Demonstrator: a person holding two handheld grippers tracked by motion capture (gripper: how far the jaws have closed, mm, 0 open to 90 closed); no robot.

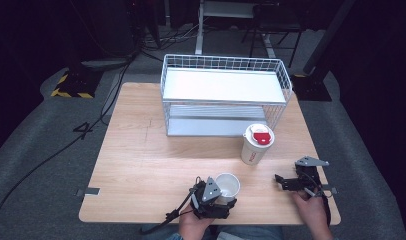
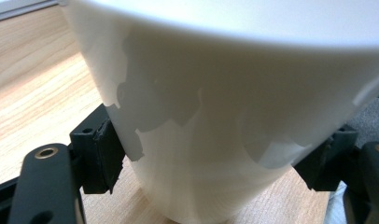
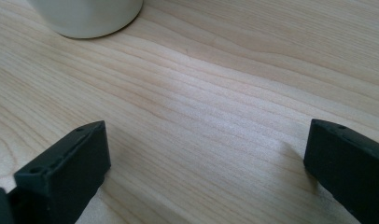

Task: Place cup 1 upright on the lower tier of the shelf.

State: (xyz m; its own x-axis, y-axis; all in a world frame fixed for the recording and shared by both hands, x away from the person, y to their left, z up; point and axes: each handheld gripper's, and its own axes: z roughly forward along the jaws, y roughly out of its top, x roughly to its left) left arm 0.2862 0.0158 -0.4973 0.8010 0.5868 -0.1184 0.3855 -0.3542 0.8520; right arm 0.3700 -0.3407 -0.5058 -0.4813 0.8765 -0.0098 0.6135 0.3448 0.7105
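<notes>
A white open paper cup (image 1: 228, 186) stands near the table's front edge. My left gripper (image 1: 222, 199) is shut on its lower wall. In the left gripper view the cup (image 2: 215, 93) looms close, with a black pad (image 2: 101, 156) pressed against each side. A lidded white cup (image 1: 256, 144) with a red and white top stands upright further back and to the right. My right gripper (image 1: 283, 182) rests low at the front right, open, with bare wood between its jaws (image 3: 206, 158). A pale cup base (image 3: 87, 16) sits ahead of it; which cup it is I cannot tell.
A white wire basket shelf (image 1: 226, 95) with two levels occupies the back of the wooden table (image 1: 141, 165). Cables and a stand foot lie on the grey floor beyond the left edge. A person's hands hold both grippers at the front edge.
</notes>
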